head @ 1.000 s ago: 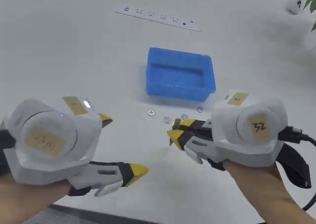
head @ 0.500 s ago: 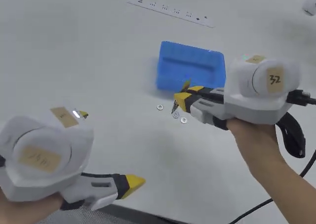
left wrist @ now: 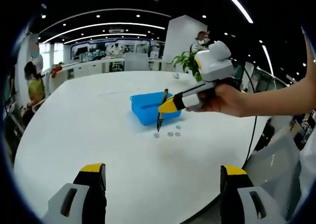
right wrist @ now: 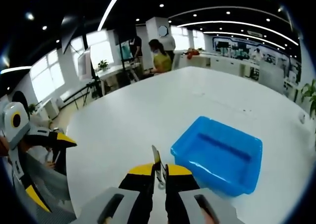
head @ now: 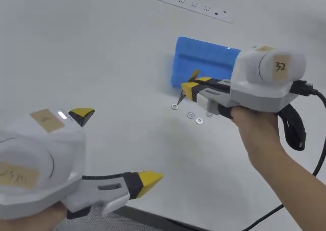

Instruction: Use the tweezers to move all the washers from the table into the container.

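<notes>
The washers (head: 190,116) are thin, hard metal rings lying flat on the white desk (head: 102,62). They look light and slippery, and will probably skate away if you nudge them. Take each one across its rim, with one tweezer tip through the hole and the other outside. They lie in a small cluster at the centre of the head view, just below the blue container (head: 204,57).

Your right gripper (head: 189,91) has its fingers closed tight on the upper part of the tweezers (head: 182,96), leaving no gap. The tips point down beside the leftmost washer (head: 174,106); I cannot tell whether they touch it. Your left gripper (head: 114,145), at the lower left, has its fingers spread wide and holds nothing.
</notes>
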